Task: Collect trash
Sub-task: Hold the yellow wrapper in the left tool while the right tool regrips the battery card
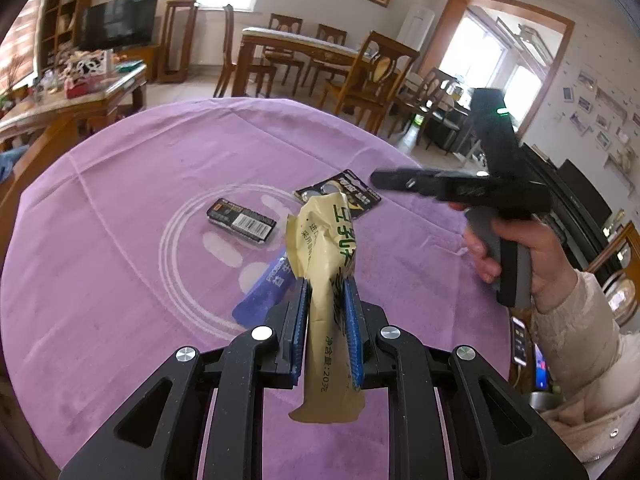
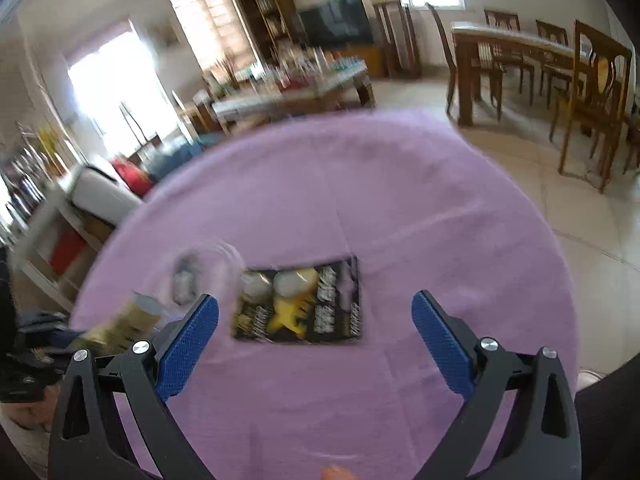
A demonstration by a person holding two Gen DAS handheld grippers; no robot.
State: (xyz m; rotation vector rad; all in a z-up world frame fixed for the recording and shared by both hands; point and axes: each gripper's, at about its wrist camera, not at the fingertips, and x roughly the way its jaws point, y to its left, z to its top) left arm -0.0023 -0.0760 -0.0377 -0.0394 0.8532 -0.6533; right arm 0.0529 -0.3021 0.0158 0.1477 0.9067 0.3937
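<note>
Yellow snack wrapper [image 1: 326, 280], printed with green Chinese characters, stood clamped in the left gripper [image 1: 326, 292] above the purple tablecloth [image 1: 120, 240]. Right gripper [image 2: 316, 320] gaped empty over a battery card [image 2: 300, 306]; a barcoded black pack [image 1: 241, 220] lay nearby.

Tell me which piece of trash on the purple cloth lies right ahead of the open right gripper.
The black battery card with the yellow print, flat on the cloth between the right gripper fingers' lines. The barcoded black pack sits off left; the beige wrapper is clamped in the left gripper.
</note>
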